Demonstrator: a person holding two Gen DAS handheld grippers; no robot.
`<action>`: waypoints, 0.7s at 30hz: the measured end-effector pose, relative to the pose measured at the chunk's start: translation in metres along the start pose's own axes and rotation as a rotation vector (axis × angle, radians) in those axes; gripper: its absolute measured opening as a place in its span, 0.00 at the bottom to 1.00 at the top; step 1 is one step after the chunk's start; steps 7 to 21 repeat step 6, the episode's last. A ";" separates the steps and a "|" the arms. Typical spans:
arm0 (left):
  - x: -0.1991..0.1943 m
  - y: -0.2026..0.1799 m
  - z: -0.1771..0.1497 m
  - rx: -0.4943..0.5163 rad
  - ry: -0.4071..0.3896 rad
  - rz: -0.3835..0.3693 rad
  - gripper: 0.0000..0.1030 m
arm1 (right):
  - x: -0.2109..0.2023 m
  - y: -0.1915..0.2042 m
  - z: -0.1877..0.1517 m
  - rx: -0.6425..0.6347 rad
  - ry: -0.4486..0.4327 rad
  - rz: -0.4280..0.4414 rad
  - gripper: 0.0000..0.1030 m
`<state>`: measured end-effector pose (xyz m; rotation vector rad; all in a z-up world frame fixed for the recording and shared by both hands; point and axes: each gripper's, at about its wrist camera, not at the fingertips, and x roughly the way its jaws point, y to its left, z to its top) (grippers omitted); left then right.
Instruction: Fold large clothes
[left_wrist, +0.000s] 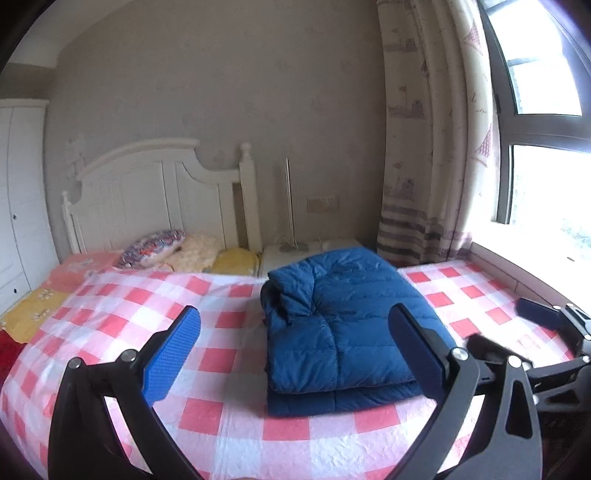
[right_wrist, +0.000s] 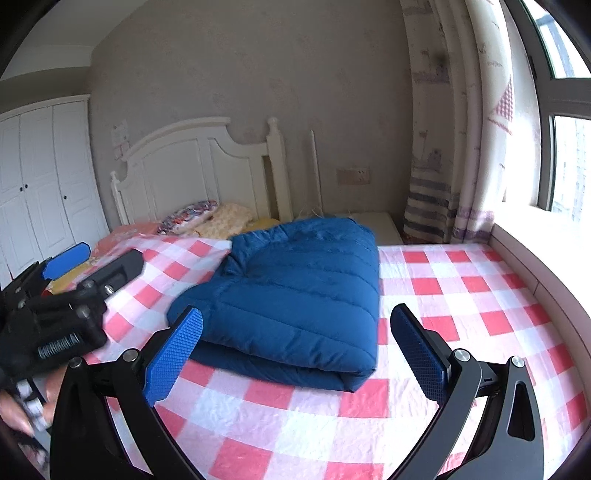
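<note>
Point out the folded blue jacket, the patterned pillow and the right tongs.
folded blue jacket (left_wrist: 343, 325): left wrist view, on its quilted top layer.
patterned pillow (left_wrist: 151, 248): left wrist view, middle of its cover.
right tongs (right_wrist: 295, 354): right wrist view, midway between the open blue tips.

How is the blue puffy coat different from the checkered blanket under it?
The blue coat is one plain colour; the checkered blanket has pink and white squares. The coat is folded into a thick puffy bundle; the blanket lies spread flat. The coat covers a small patch; the blanket covers most of the bed. Both are soft fabric.
</note>
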<state>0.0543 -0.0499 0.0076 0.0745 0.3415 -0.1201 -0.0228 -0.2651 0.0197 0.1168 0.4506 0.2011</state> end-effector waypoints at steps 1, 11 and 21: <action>0.011 0.009 0.002 -0.004 0.023 -0.005 0.98 | 0.003 -0.008 0.002 0.007 0.006 -0.010 0.95; 0.107 0.131 0.016 -0.113 0.261 0.027 0.98 | 0.005 -0.120 0.026 0.062 0.042 -0.228 0.95; 0.107 0.131 0.016 -0.113 0.261 0.027 0.98 | 0.005 -0.120 0.026 0.062 0.042 -0.228 0.95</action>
